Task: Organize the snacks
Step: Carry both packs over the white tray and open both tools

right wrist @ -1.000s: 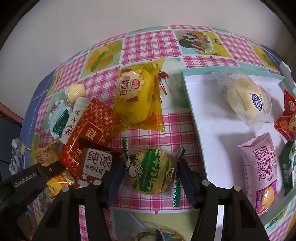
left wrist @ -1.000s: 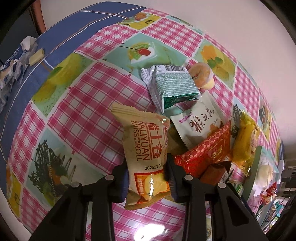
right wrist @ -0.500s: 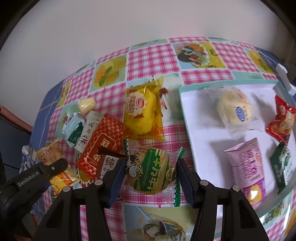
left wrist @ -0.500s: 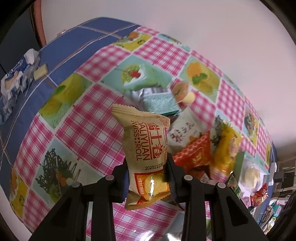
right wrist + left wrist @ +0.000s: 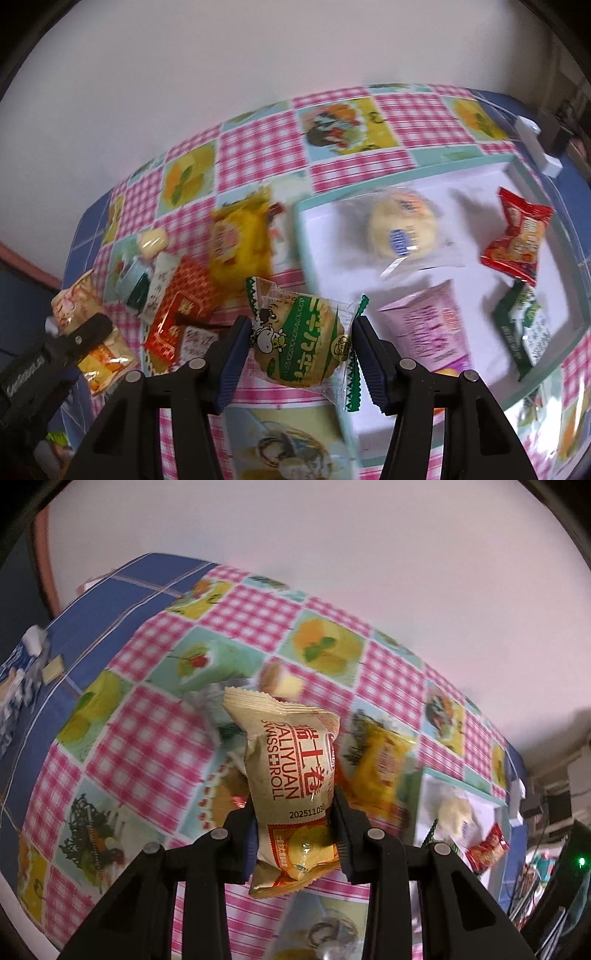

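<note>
I am holding a beige Swiss roll packet [image 5: 295,794] pinched tight in my left tongs [image 5: 293,830] and a green-printed biscuit packet [image 5: 303,343] clamped across its width in my right tongs [image 5: 301,350], both above the checked tablecloth [image 5: 147,746]. I am aiming for the bare near-left floor of the white tray [image 5: 325,236] on the right, so neither lands on the pink Swiss roll [image 5: 428,325] or the round bun [image 5: 402,225] farther back.

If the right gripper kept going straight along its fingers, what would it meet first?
The right gripper is shut on the green-and-white snack packet, so that leads. Beyond it lies the checked tablecloth, close to the white tray's near-left rim. Depth is unclear, so it could clip that rim.
</note>
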The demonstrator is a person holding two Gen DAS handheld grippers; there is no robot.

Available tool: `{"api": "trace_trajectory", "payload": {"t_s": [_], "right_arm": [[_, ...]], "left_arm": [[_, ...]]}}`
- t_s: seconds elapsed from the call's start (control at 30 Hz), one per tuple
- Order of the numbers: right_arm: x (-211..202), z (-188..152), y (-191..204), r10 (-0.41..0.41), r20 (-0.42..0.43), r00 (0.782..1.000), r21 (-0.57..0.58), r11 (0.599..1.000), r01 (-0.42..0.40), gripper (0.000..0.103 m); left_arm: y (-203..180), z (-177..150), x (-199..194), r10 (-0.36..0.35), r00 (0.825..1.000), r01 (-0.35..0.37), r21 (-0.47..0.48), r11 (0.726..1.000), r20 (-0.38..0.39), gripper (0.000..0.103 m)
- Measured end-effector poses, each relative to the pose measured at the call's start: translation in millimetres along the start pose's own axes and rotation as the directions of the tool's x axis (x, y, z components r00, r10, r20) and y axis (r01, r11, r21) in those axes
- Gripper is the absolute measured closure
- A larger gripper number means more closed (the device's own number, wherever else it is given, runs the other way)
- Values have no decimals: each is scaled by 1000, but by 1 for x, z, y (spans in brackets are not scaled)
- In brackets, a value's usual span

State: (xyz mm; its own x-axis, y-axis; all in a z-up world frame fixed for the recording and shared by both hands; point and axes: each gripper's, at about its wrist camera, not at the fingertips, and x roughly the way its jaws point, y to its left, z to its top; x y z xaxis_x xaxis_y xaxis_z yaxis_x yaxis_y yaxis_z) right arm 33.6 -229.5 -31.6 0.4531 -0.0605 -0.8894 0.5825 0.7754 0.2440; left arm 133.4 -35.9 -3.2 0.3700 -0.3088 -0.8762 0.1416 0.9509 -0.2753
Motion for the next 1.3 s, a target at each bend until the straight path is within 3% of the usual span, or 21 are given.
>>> {"api": "trace_trajectory", "payload": {"t_s": [0.3,0.67,0.97,1.3], "right_arm": [[-21,20,-73,-56,42,998,176,983,48,44],[-39,25,-152,-101,63,993,353,933,72,44],[-29,24,-168,-82,38,996,379,923,61,44],[-7,24,-161,-69,-13,998,353,933,70,44]], "left_arm": [[-61,-20,4,-67,997,73,133,988,-48,67],[-146,-61,28,-104,987,139,334,932,-121,67],[-166,-76,64,-50,990,101,405,909,-134,67],[-185,-80,78,-93,987,140,434,890,-129,66]]}}
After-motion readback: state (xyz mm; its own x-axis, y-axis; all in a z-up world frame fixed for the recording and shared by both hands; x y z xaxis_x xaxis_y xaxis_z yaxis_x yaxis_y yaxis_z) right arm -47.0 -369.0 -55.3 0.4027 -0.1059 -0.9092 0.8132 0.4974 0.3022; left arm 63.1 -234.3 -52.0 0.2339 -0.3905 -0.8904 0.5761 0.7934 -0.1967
